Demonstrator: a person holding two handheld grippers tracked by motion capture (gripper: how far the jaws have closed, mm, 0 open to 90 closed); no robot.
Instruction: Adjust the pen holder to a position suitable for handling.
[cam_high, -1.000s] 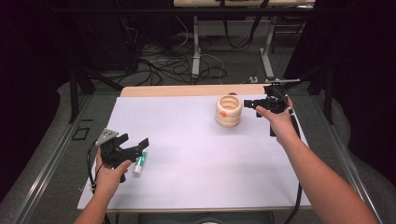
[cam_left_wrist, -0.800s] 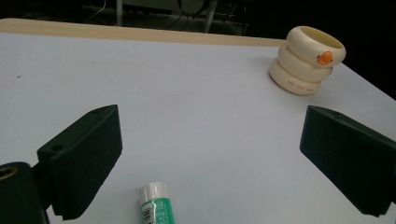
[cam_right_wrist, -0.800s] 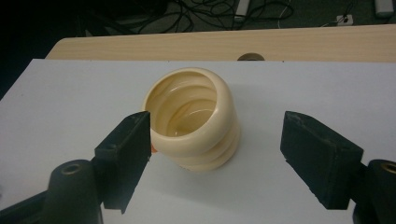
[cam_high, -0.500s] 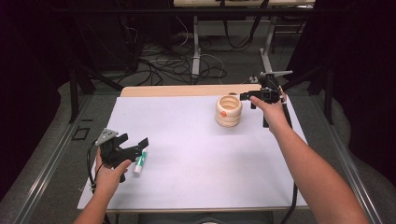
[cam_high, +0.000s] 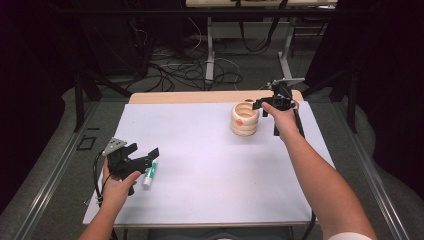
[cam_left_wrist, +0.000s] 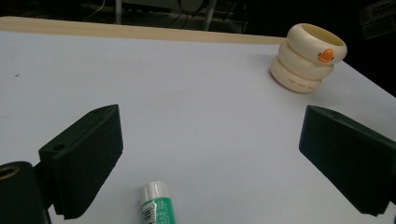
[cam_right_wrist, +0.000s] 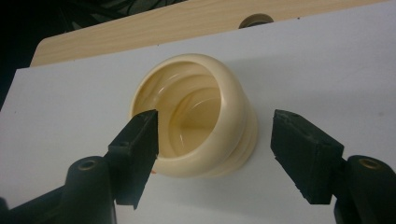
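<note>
Glossy cream plastic cup

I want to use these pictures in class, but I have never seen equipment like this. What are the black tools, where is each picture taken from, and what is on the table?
A person holds a two-jaw gripper in each hand. The high view looks down on the white table; the other two views come from cameras riding on the grippers.

The left gripper is open beside a green-and-white tube and holds nothing.

The right gripper has been closing around the wall of a cream ribbed cup: one jaw inside the rim, one outside, not yet pressing.
</note>
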